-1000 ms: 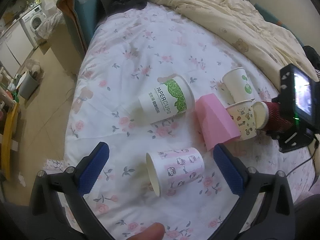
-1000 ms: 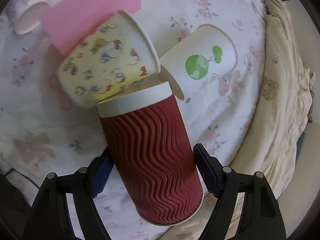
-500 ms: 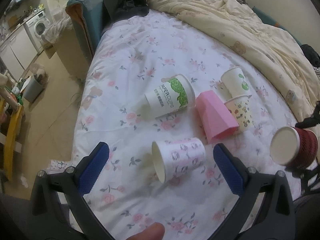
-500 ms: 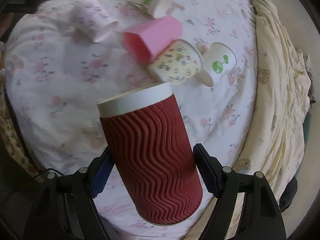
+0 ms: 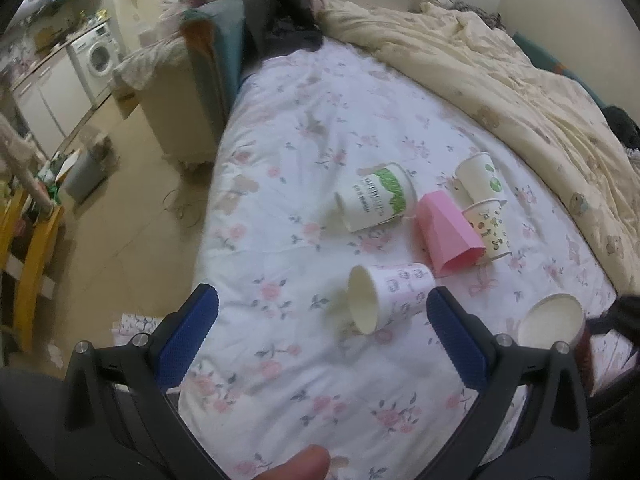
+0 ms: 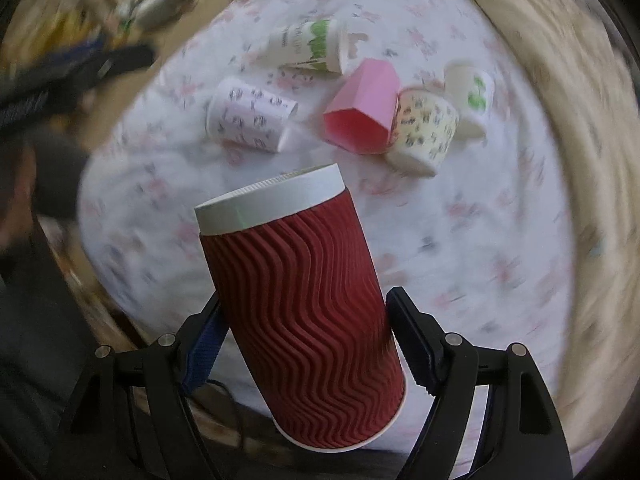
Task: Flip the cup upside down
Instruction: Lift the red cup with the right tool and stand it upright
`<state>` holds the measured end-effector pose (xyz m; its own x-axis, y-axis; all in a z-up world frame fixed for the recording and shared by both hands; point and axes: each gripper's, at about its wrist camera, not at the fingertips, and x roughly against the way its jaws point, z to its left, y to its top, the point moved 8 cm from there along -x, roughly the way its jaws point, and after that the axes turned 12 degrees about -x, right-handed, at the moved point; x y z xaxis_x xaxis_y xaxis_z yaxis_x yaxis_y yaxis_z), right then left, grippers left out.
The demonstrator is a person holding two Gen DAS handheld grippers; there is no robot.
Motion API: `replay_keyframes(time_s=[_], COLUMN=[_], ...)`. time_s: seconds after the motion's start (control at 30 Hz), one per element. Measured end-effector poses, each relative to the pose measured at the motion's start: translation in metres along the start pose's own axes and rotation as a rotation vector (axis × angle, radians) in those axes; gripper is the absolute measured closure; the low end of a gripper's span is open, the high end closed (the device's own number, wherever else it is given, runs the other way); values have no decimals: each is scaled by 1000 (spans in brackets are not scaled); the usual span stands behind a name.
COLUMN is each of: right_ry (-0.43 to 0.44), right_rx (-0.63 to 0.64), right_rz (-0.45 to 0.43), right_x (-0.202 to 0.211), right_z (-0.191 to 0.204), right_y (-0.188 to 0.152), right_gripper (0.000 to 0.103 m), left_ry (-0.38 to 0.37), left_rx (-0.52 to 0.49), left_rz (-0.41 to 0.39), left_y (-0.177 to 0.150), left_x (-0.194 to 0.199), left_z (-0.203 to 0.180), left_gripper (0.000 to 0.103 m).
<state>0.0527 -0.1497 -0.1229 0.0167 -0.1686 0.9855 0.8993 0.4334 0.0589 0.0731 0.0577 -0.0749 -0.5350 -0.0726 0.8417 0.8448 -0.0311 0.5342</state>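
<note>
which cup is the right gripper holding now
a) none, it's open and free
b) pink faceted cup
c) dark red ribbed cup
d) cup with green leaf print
c: in the right wrist view the right gripper has its fingers pressed against both sides of the dark red ribbed cup, held off the bed.

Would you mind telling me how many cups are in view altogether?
6. Red ripple cup in the right claw; lying on the bed: kitty-print cup, pink cup, cartoon cup, green-leaf cup, sprout cup.
</note>
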Motion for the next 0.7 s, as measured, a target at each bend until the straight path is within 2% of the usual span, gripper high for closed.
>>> replay_keyframes(time_s=[0.13, 0.33, 0.5, 0.7], right_ry=[203, 385, 459, 445], right_rx=[-244, -528, -671, -701], right_rz=[22, 41, 66, 98], right_x=[-14, -37, -61, -81], right_z=[1, 2, -3, -7], right_y=[0, 6, 11, 22], right_gripper=[23, 23, 23, 23], left_ry=[8, 14, 16, 16], left_rx=[12, 29, 39, 2], left_rz=[8, 42, 53, 55], left_y=[-11, -22, -23, -22], left_x=[5, -2, -10, -15], left_z=[8, 11, 11, -1], left_gripper=[0, 0, 0, 0])
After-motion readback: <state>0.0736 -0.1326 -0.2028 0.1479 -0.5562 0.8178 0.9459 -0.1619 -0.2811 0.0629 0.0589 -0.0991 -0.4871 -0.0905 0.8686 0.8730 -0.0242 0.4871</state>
